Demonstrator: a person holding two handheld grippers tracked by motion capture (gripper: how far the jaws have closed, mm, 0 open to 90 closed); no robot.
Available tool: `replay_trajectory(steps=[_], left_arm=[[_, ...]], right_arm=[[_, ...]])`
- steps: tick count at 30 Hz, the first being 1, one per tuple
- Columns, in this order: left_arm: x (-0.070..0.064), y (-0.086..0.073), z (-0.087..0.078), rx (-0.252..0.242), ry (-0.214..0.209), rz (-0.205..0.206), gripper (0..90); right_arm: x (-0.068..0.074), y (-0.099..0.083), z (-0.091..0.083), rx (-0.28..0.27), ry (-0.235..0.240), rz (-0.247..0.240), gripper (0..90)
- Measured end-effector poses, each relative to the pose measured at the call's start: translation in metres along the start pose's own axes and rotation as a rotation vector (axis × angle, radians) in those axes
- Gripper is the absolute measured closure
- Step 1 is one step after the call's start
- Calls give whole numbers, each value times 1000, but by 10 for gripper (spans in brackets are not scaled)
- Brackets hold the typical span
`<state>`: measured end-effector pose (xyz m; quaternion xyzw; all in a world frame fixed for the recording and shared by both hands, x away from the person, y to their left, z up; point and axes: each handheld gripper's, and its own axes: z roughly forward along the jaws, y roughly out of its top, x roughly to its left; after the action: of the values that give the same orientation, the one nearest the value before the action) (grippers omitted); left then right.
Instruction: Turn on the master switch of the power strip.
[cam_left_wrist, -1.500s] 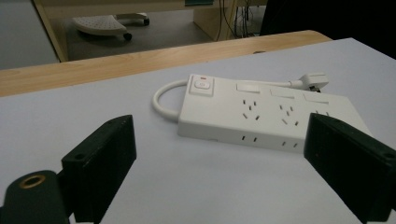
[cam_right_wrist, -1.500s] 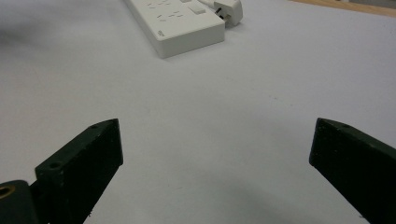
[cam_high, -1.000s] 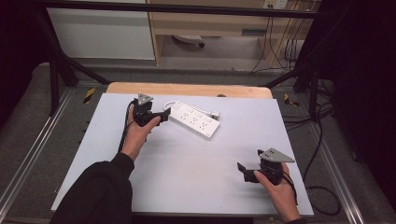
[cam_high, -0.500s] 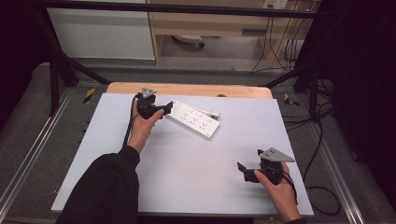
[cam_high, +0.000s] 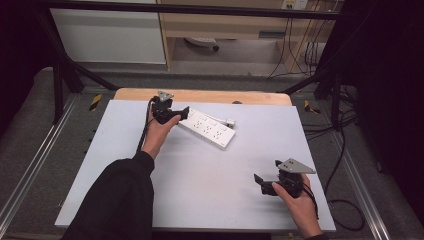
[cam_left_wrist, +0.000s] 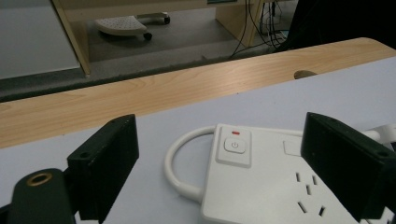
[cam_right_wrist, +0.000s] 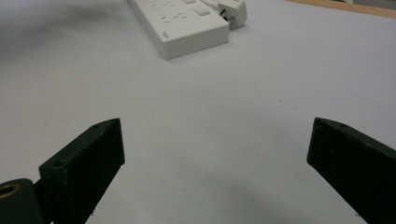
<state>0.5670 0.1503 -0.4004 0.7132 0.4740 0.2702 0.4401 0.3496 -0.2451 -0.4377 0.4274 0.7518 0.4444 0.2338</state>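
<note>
Right gripper (cam_high: 263, 182) nearest, low over bare near-right part of grey table (cam_high: 200, 185), jaws spread wide, nothing between them. Farther off, white power strip (cam_high: 207, 129) lies flat and slanted on far half of table, switch end toward left gripper (cam_high: 176, 114). Left gripper at that end, jaws released, straddling strip's switch (cam_left_wrist: 235, 145) and looped cord (cam_left_wrist: 180, 161). White plug (cam_high: 229, 122) just beyond strip.

left tool (cam_high: 176, 114) moved forward to the power strip (cam_high: 209, 129), open jaws now straddling its switch end
</note>
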Motion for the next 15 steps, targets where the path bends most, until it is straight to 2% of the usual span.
replay_trajectory(steps=[9,14,15], left_arm=[[1,3,6,-9,2,-11,133],[2,3,8,-9,4,-22,210],[3,3,8,-8,6,-17,251]], right_arm=[[1,0,-1,-1,5,7,46],[1,0,0,2,3,-3,46],[1,0,0,3,2,-4,46]])
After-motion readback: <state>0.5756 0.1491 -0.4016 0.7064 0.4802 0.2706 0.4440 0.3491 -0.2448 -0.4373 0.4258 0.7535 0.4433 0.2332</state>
